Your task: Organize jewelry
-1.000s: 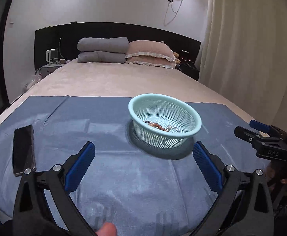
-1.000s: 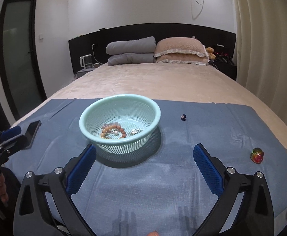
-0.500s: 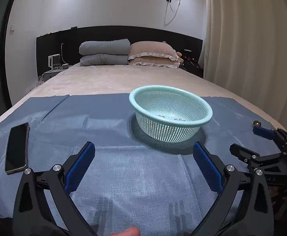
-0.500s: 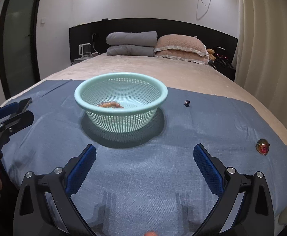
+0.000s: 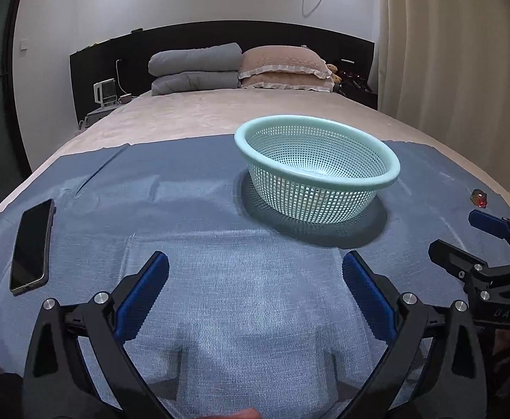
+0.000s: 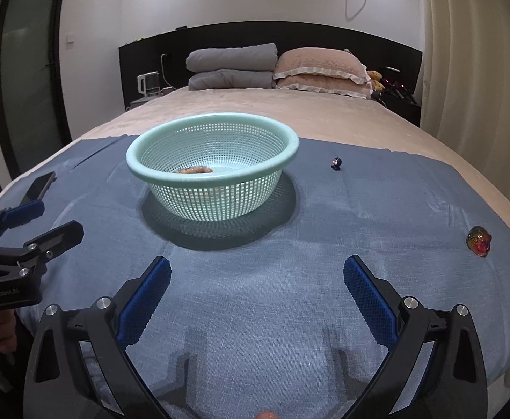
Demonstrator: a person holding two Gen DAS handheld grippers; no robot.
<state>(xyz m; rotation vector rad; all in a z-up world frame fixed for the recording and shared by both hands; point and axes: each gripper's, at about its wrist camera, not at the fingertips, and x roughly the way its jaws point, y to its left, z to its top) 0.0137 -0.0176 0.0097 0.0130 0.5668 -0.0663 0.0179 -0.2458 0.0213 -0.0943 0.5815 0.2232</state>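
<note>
Both tongs, the left gripper [image 5: 255, 296] and right gripper [image 6: 256, 298], hover spread and empty near the mesh basket [image 6: 213, 174], while the red gem [image 6: 479, 241] near the cloth's [image 6: 377, 209] edge could be nudged off by a clumsy pinch.

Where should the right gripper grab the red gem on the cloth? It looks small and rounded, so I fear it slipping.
Grip the gem across its middle, coming straight down from above: it lies low on the cloth, rounded, clear all around. The right gripper is open, likely wide enough.
</note>
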